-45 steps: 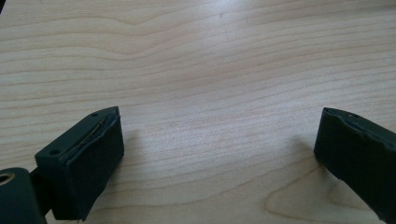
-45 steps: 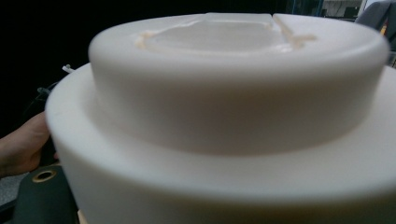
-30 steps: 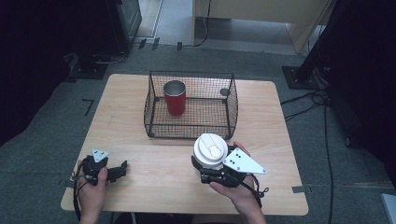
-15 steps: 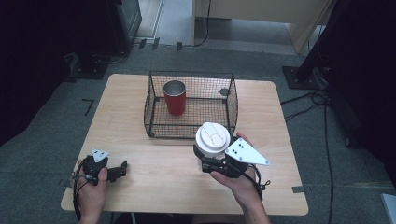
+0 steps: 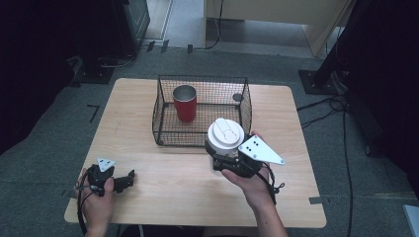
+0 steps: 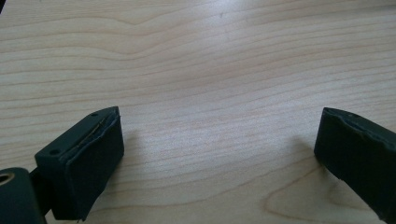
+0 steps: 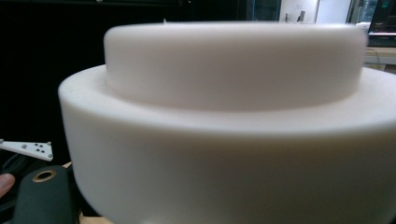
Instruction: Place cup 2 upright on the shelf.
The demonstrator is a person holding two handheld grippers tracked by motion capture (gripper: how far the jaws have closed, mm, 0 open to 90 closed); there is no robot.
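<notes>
Right hand-held gripper around smooth, round white-lidded cup

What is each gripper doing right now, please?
Left gripper: open, holding nothing, resting low over the table.
Right gripper: shut on the white-lidded cup, held just in front of the wire basket.

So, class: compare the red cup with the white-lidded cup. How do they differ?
The red cup stands open-topped inside the wire basket; the white-lidded cup is capped and outside it. The red cup stands free; the right gripper holds the white-lidded cup. Both are upright.
</notes>
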